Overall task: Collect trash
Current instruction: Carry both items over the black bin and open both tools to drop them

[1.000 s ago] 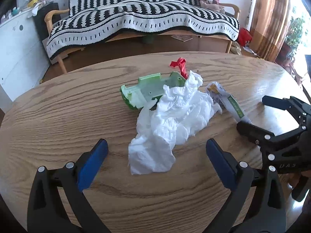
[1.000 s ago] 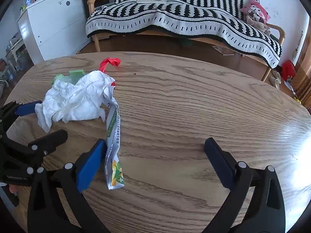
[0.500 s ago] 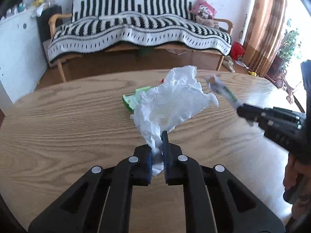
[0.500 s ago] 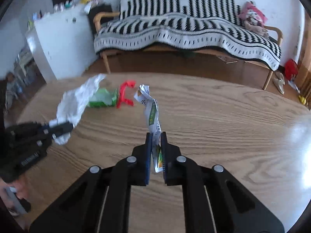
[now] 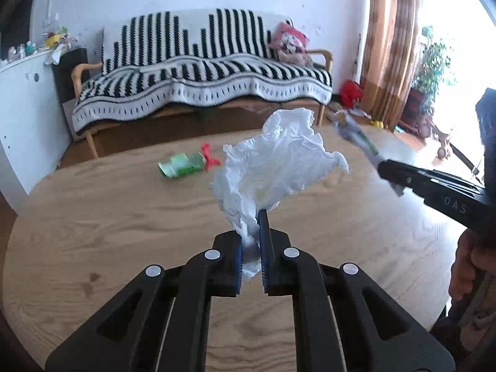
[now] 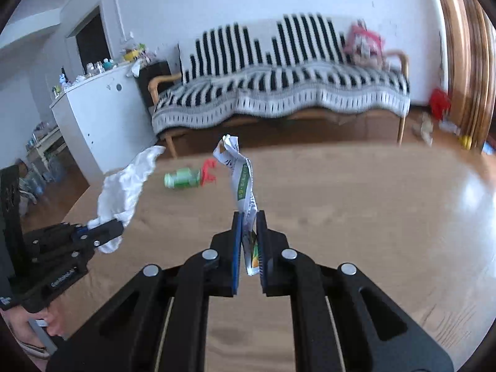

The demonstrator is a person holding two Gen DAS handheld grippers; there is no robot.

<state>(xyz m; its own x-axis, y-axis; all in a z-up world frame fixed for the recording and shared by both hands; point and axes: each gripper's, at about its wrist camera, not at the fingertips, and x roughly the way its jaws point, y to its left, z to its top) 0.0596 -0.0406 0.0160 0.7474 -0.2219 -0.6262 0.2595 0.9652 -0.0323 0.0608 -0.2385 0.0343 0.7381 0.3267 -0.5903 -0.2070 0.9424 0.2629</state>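
Observation:
My left gripper [image 5: 250, 241] is shut on a crumpled white tissue [image 5: 279, 161] and holds it above the round wooden table [image 5: 108, 217]. My right gripper [image 6: 248, 241] is shut on a twisted white and green wrapper [image 6: 243, 179], also held above the table. Each gripper shows in the other's view: the right one [image 5: 384, 167] with the wrapper [image 5: 356, 136], the left one [image 6: 114, 226] with the tissue [image 6: 124, 186]. A green plastic package [image 5: 183, 169] and a red scrap [image 5: 209, 156] lie on the table's far side; they also show in the right wrist view as the package [image 6: 183, 178] and the scrap [image 6: 209, 170].
A sofa with a black and white striped blanket [image 5: 201, 80] stands beyond the table. A white cabinet [image 6: 102, 117] stands at the left. A curtain [image 5: 390, 46] and plants [image 5: 431, 62] are at the right. The person's hand [image 5: 468, 266] holds the right gripper.
Both grippers closed from open, the left on the tissue, the right on the wrapper, and lifted them off the table. The green package and red scrap stay on the table.

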